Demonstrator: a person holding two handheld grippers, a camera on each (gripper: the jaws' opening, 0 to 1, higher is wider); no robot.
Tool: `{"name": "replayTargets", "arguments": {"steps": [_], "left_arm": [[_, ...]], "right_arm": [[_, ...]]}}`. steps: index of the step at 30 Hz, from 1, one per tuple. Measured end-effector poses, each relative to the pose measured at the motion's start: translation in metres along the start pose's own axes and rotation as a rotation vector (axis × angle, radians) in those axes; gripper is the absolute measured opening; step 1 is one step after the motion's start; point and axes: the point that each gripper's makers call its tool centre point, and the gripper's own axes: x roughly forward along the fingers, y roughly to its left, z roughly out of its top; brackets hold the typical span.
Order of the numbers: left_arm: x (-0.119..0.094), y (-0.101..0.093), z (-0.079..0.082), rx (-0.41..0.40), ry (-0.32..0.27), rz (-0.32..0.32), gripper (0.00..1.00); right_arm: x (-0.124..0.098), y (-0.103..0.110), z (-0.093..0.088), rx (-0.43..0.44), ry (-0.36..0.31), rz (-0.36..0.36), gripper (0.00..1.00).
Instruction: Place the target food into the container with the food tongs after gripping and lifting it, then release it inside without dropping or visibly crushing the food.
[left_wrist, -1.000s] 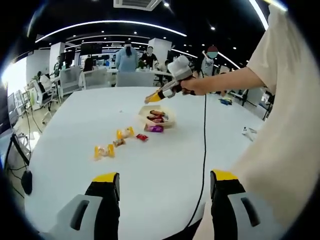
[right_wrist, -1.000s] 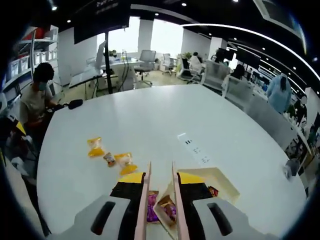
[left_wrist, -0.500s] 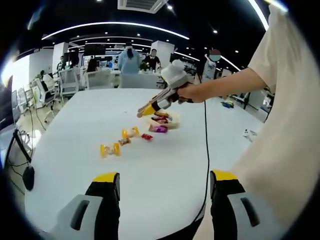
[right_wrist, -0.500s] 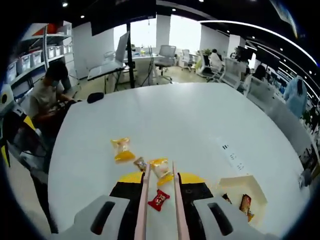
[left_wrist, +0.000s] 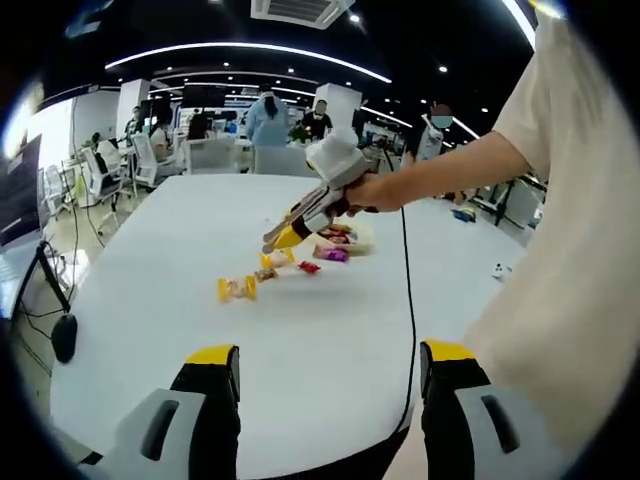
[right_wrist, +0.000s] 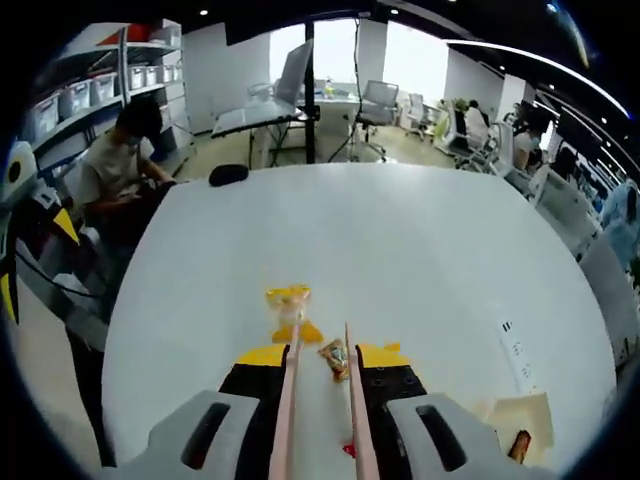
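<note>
Now candy (right_wrist: 334, 358) btwn tongs (right_wrist: 320, 400) (untouched).

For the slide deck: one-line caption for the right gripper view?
Food tongs in the right gripper aimed at a small wrapped snack on the white table.

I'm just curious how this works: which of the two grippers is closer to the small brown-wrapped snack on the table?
Right. The right gripper hangs just above the brown-wrapped snack, which shows between its tongs. The left gripper is back at the table's near edge, well short of it.
</note>
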Motion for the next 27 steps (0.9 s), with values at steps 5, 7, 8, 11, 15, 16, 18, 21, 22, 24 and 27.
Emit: {"name": "replayTargets", "arguments": {"steps": [5, 7, 8, 11, 15, 16, 18, 21, 22, 24, 27], "left_arm": [[-0.007, 0.011, -0.004, -0.014, 0.000, 0.016, 0.73], [-0.010, 0.016, -0.005, -0.019, -0.001, 0.024, 0.73], [-0.011, 0.017, -0.005, -0.021, -0.001, 0.028, 0.73], [-0.016, 0.023, -0.009, -0.033, 0.000, 0.039, 0.73], [-0.019, 0.030, -0.014, -0.043, 0.008, 0.044, 0.73], [-0.020, 0.031, -0.014, -0.045, 0.009, 0.046, 0.73], [-0.020, 0.033, -0.014, -0.053, 0.007, 0.048, 0.73], [-0.019, 0.035, -0.014, -0.059, 0.003, 0.046, 0.73], [-0.019, 0.036, -0.014, -0.061, 0.002, 0.046, 0.73], [-0.019, 0.039, -0.013, -0.067, -0.001, 0.045, 0.73], [-0.018, 0.044, -0.015, -0.073, -0.002, 0.046, 0.72]], "right_arm": [[0.018, 0.012, 0.004, -0.026, 0.020, 0.029, 0.24], [0.023, 0.016, 0.005, -0.035, 0.024, 0.035, 0.25], [0.025, 0.017, 0.006, -0.039, 0.025, 0.035, 0.25], [0.032, 0.019, 0.005, -0.041, 0.042, 0.041, 0.25], [0.039, 0.021, 0.003, -0.054, 0.064, 0.051, 0.25], [0.040, 0.021, 0.003, -0.059, 0.069, 0.051, 0.25], [0.044, 0.022, 0.003, -0.063, 0.081, 0.057, 0.25], [0.050, 0.024, 0.000, -0.066, 0.113, 0.069, 0.25], [0.052, 0.024, -0.001, -0.069, 0.117, 0.069, 0.25], [0.054, 0.025, -0.001, -0.071, 0.129, 0.070, 0.25], [0.059, 0.023, -0.001, -0.096, 0.146, 0.063, 0.25]]}}
